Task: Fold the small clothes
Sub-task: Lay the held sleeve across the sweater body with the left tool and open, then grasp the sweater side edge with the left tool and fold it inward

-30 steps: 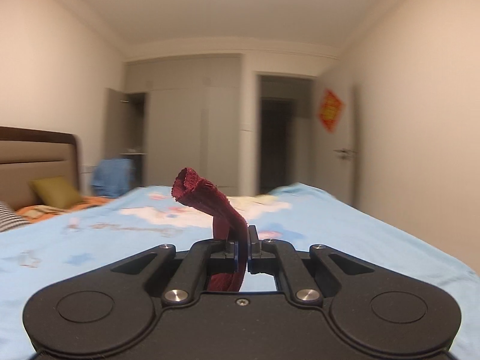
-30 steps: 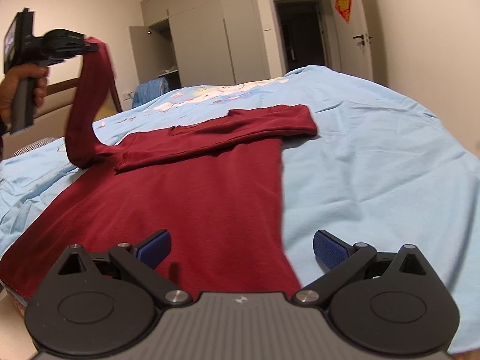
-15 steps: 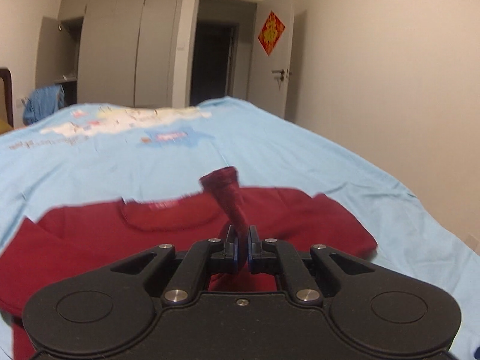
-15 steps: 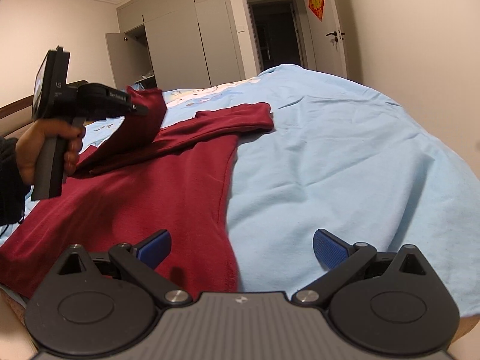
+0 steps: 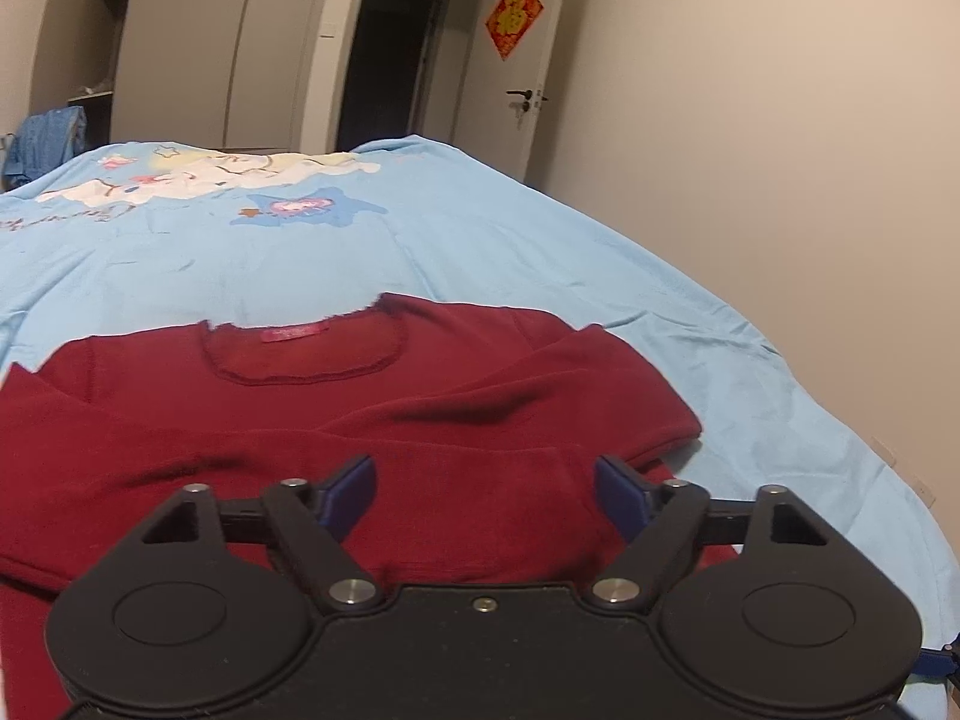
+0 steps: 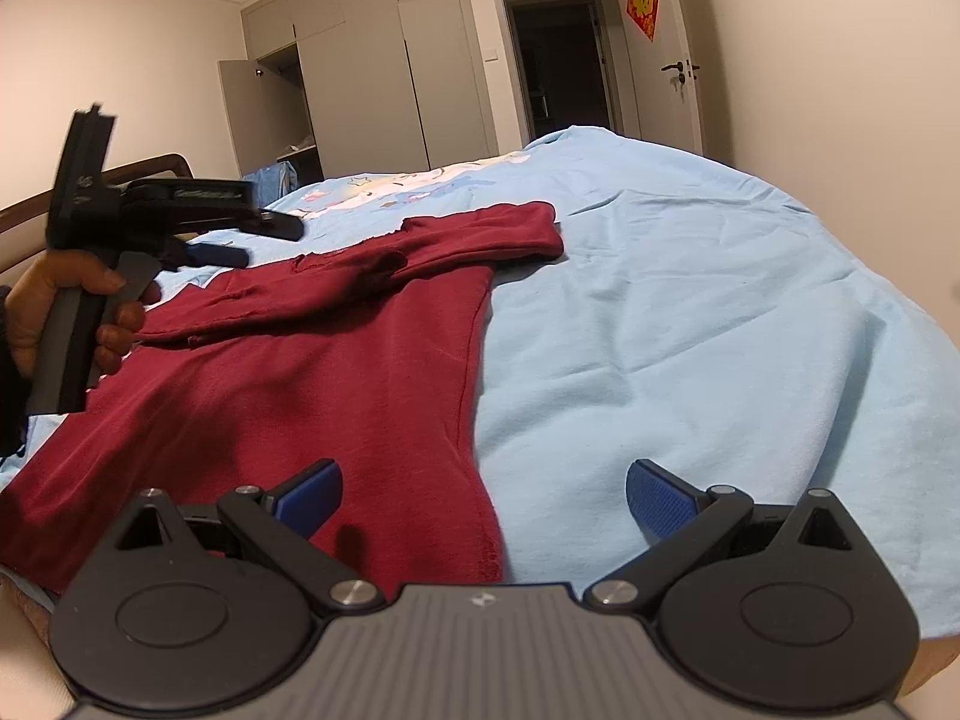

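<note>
We see both sleeves folded across maroon sweater (image 6: 336, 372); left gripper (image 5: 486, 495) and right gripper (image 6: 483, 495) spread, empty. Risk: loose sleeves slide during body fold.

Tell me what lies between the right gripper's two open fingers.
In the right wrist view, the right gripper straddles the red shirt's side edge and bare blue bedsheet.

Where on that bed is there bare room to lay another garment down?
Bare blue sheet lies between the red top's side hem and the wall-side edge, and beyond its collar toward the cartoon print. It is crowded around the top, where the left gripper hovers.
</note>
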{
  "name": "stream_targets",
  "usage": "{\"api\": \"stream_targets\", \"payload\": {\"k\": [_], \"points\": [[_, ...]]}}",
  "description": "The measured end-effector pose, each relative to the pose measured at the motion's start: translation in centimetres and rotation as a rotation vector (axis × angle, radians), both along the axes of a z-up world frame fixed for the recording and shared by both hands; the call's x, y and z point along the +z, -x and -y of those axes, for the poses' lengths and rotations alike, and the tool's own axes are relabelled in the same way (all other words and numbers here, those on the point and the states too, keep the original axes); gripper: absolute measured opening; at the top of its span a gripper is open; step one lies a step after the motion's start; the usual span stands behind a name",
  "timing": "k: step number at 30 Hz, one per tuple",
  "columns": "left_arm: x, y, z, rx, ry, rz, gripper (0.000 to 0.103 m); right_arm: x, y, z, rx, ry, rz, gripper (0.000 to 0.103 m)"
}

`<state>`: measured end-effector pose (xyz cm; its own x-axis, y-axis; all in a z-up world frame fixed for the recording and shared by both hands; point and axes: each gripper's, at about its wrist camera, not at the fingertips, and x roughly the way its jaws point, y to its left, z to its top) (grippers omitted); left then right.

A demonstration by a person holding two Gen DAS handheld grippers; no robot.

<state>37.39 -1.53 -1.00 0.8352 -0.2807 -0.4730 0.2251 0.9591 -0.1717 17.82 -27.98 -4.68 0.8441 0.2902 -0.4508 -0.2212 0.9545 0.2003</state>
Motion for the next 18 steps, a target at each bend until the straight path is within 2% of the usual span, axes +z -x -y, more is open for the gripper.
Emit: {"api": "stream_targets", "payload": {"k": [3, 7, 14, 18], "points": [[0.5, 1.4, -2.1, 0.063, -0.019, -0.001, 0.095, 0.0, 0.0, 0.0, 0.002, 0.001, 0.001, 0.103], [0.4, 3.4, -6.1, 0.157, -0.078, -0.012, 0.098, 0.2, -0.1, -0.3, 0.005, 0.006, 0.003, 0.103], [-1.2, 6.6, -13.3, 0.33, -0.307, -0.044, 0.098, 1.0, -1.1, -1.2, 0.013, 0.032, 0.032, 0.103], [-2.5, 7.0, -16.1, 0.405, -0.377, -0.078, 0.098, 2.0, -2.2, -2.1, 0.024, 0.054, 0.063, 0.103]]}}
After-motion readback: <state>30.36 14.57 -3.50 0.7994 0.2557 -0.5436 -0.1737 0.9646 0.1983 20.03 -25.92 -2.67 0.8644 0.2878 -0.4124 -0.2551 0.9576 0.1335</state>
